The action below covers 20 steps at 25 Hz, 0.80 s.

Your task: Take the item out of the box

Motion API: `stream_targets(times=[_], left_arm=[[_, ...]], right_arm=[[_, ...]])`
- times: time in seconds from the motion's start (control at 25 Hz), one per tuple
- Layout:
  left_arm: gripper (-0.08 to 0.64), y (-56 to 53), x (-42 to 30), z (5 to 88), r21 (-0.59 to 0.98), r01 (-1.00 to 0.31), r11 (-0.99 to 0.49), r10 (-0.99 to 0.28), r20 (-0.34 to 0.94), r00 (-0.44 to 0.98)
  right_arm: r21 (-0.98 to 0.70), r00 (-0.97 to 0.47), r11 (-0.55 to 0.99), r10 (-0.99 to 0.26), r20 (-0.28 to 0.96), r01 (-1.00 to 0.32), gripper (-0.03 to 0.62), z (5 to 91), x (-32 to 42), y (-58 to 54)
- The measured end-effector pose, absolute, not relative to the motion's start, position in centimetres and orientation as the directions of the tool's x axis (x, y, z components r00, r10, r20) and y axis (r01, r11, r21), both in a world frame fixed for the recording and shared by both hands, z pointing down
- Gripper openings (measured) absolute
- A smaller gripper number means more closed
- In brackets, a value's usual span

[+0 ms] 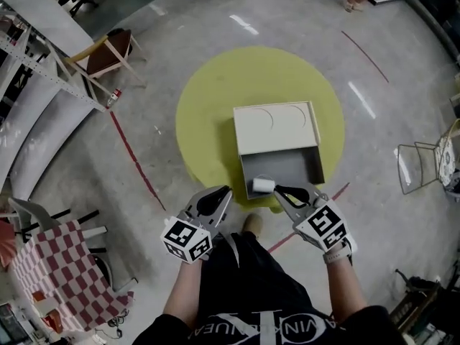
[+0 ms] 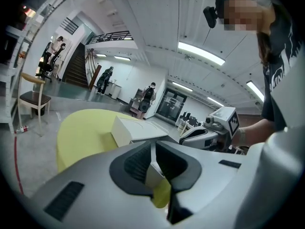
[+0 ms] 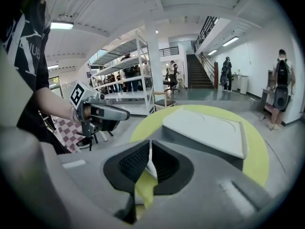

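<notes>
When reading the head view from its left edge, note first a red-and-white checked cloth (image 1: pixel 50 272), soft and draped. Next, locate the left gripper (image 1: pixel 226 192) (image 2: pixel 153 147), low and left of centre: grey moulded shell, black ribbed pads, marker cube at the rear. Read its tongs as pressed together, with nothing pinched. Find beyond it the round yellow mat (image 1: pixel 215 99), flat and matt, on a polished grey floor (image 1: pixel 323 20).

At the near edge of the mat, identify the white item (image 1: pixel 262 185) (image 3: pixel 151 165): small, smooth and rounded, like a stubby cylinder. Take its long axis as lying roughly across the head view, left end toward the left gripper, right end at the tips of the right gripper (image 1: pixel 278 190) (image 3: pixel 149 144). Place it over the near wall of the box (image 1: pixel 315 165), toward the near left corner; cannot tell whether clear of that wall or touching it. Note the box as shallow and rectangular, grey inside, with a cream lid (image 1: pixel 277 126) folded back flat on the far side and two curved lines on its face.

Just right of the item, note the right gripper as of the same build and angled toward it. Read its tongs as closed on a thin white edge of the item, visible as a sliver between the ribbed pads. Far right, note a wire-frame chair (image 1: pixel 420 165).
</notes>
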<state>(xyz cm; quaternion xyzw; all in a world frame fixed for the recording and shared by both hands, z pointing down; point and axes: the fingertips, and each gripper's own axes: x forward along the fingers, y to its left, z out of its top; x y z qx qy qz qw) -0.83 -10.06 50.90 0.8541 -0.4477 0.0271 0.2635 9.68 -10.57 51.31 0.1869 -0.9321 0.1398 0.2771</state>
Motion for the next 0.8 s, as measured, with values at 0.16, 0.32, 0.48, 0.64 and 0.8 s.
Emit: stream_targets(times=[0.16,0.32,0.48,0.64,0.8], left_arm=[[0.034,-9.8,-1.0,51.3,0.437,-0.785,-0.44,-0.757,0.289,0.586],[0.034,-9.8,-1.4,51.9,0.445,-0.783,-0.436,-0.753,0.296,0.587],[0.034,-11.2,-1.1,52.4,0.456,-0.774,-0.439,-0.752,0.286,0.594],[0.034,-12.0,-0.3,52.9,0.476,-0.757,-0.448,-0.741,0.276,0.613],[0.034,-12.4,-0.4,53.6,0.493,-0.752,-0.439,-0.736,0.284,0.615]], right_arm=[[-0.194,-0.782,0.914,-0.179,0.597,-0.358,0.017,51.8,8.8,-10.8],[-0.208,-0.755,0.923,-0.12,0.644,-0.324,0.025,52.9,8.1,-11.0],[-0.24,-0.726,0.925,-0.053,0.685,-0.295,0.034,53.9,7.9,-11.5],[-0.236,-0.673,0.936,-0.001,0.739,-0.26,0.055,55.2,7.9,-11.8],[-0.272,-0.644,0.937,0.071,0.762,-0.219,0.08,56.3,7.1,-12.1]])
